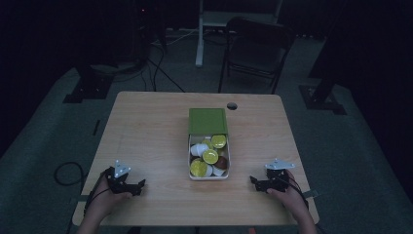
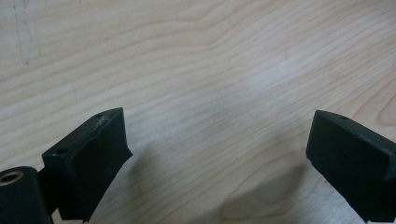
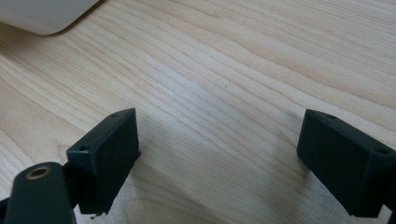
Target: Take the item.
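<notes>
A white box (image 1: 227, 171) with a green lid (image 1: 207, 121) slid to its far half stands at the middle of the wooden table (image 1: 151, 131). Several capsules lie in it, some with yellow-green tops (image 1: 210, 156), some white (image 1: 197, 149). My left gripper (image 1: 142, 184) rests near the front left edge, held by a hand; in the left gripper view its jaws stand wide apart over bare wood (image 2: 219, 144). My right gripper (image 1: 253, 180) rests near the front right edge, also open with nothing between its jaws (image 3: 217, 149). A corner of the white box (image 3: 46, 16) shows in the right gripper view.
A round cable hole (image 1: 232, 106) sits near the table's far edge. Beyond the table stand a dark folding chair (image 1: 255, 48) and a white post (image 1: 199, 34). Cables lie on the dim floor (image 1: 68, 170) at the left.
</notes>
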`<state>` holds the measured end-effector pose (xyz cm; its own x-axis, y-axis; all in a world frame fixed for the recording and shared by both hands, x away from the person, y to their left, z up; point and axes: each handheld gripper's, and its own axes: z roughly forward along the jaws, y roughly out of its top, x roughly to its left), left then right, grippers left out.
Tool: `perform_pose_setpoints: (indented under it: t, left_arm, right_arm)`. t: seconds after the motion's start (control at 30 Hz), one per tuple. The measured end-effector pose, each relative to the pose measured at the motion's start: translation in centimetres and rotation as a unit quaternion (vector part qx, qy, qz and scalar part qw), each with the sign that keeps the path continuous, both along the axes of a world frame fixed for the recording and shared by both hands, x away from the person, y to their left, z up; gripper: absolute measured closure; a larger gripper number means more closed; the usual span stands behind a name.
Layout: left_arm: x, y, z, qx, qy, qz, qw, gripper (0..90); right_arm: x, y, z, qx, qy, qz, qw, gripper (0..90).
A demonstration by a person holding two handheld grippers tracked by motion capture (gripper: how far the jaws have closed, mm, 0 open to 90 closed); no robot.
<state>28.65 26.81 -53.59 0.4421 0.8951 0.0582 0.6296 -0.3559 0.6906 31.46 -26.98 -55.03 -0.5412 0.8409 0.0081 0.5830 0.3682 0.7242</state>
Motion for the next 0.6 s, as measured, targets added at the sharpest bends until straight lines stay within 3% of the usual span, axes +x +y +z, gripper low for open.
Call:
perform_pose_setpoints:
  t: [0.6]
  left_arm:
    - [0.6,-2.5,2.3,-0.007,-0.016,-0.039,0.9991,7.0]
  right_arm:
    - [0.0,0.0,0.0,-0.001,-0.001,0.000,1.0000,12.5]
